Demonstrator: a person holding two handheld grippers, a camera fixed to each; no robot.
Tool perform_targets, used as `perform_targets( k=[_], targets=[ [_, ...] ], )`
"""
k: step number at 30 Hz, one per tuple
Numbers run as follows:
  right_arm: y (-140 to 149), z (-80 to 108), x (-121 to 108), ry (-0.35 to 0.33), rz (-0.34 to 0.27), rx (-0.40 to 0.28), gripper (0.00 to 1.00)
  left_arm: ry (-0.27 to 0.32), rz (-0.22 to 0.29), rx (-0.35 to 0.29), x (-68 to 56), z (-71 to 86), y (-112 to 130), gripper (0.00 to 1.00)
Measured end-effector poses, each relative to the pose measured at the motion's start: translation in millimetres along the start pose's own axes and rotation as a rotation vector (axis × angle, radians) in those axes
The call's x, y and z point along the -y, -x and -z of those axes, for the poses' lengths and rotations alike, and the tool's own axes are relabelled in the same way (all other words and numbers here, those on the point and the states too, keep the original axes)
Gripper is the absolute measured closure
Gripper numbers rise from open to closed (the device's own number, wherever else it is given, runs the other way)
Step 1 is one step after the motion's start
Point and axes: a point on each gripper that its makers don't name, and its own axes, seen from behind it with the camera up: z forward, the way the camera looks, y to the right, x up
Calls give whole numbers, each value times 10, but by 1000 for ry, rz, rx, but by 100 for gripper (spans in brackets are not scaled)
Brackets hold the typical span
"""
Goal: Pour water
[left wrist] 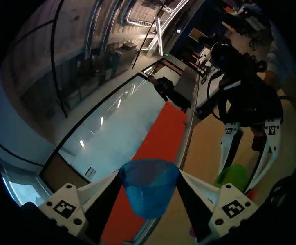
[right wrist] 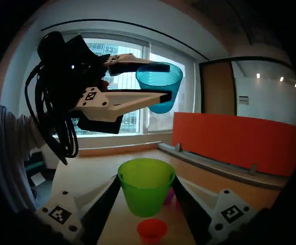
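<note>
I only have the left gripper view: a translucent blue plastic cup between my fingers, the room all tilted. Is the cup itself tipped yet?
Observer: No. The right gripper view shows the translucent blue plastic cup upright, rim up, clamped in the left gripper.
Operator: Where is it relative to the green one?
Observer: Well above the rim of the translucent green plastic cup held by the right gripper, and farther out beyond it, not over its mouth as far as I can tell.
Operator: Anything underneath?
Observer: A small red plastic cup stands mouth up on the wooden table, below the green cup.
</note>
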Motion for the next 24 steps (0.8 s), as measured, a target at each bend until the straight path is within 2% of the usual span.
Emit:
perform_targets(
  k=[15,24],
  targets=[
    [2,-16,-29,-2,-5,-4,9,-3,-98,-1,-29,-33,-87,12],
    [-22,-37,-25,-3,-2,-3,9,-9,-130,-4,-25,-48,-126,12]
  ],
)
